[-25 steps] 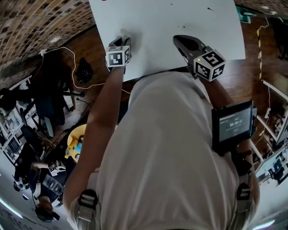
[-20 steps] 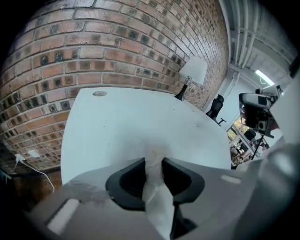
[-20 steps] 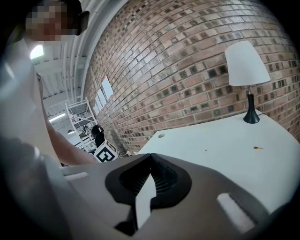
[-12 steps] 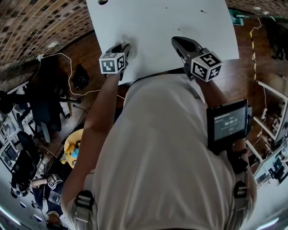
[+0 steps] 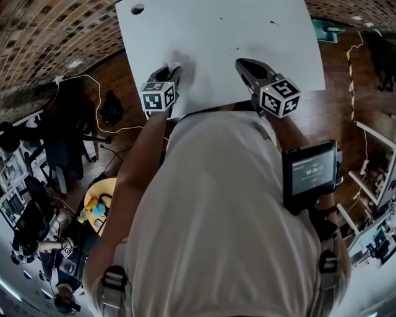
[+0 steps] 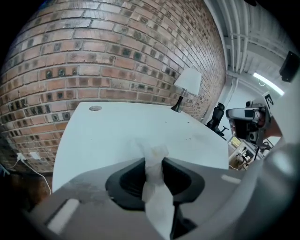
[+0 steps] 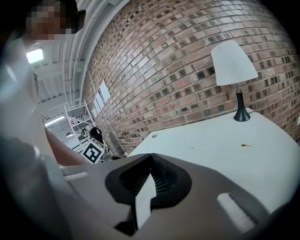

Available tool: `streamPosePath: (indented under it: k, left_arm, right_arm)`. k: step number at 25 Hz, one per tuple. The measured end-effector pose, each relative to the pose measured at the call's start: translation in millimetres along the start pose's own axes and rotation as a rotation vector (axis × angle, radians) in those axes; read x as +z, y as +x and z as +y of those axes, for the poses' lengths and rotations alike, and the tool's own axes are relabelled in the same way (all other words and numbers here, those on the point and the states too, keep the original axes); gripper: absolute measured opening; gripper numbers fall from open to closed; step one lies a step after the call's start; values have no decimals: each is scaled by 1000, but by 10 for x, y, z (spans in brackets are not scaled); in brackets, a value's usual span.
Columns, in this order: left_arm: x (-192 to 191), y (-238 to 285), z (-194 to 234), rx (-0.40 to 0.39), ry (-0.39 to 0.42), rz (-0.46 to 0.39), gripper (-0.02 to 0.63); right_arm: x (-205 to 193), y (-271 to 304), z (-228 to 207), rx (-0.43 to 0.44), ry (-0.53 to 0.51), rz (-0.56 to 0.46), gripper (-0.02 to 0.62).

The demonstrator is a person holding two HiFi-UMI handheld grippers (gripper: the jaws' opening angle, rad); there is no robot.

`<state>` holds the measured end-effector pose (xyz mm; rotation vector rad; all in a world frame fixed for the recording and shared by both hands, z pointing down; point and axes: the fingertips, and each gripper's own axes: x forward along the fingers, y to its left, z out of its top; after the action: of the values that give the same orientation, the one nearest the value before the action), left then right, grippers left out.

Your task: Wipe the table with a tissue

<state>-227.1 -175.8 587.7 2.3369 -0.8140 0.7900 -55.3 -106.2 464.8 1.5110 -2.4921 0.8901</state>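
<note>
The white table fills the top of the head view. My left gripper hangs over its near left corner, shut on a crumpled white tissue. In the left gripper view the tissue's tuft sticks out past the tips of my left gripper above the table. My right gripper is over the near edge, further right. In the right gripper view the tips of my right gripper meet with nothing between them. A small brown spot marks the table ahead.
A white lamp stands at the table's far end by the brick wall. A round cable hole lies at the far left corner. On the wooden floor to the left are cables and a yellow bin. A screen is strapped to the right forearm.
Both grippers have shifted a little over the table's near edge, the left one still holding the tissue. The head view now takes in more of the far table, with the cable hole.
</note>
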Motion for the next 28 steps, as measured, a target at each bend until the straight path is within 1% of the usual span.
streamPosePath:
  k: [6, 11, 15, 18, 23, 28]
  left_arm:
    - [151, 219, -407, 0, 22, 0, 101]
    - [236, 477, -682, 21, 44, 44, 101]
    - [279, 659, -808, 57, 64, 92, 103]
    - [330, 809, -918, 69, 84, 106, 103]
    - [514, 1145, -1077, 100, 81, 96, 103]
    - [596, 1276, -1001, 156, 83, 83, 103]
  right_arm:
    - [28, -225, -389, -10, -8, 20, 7]
    - [94, -364, -625, 12, -14, 26, 6]
    - [88, -445, -829, 13, 5, 31, 6]
    - [64, -518, -979, 12, 20, 38, 7]
    - [70, -670, -1283, 15, 36, 53, 6]
    - [56, -712, -1350, 26, 35, 64, 6]
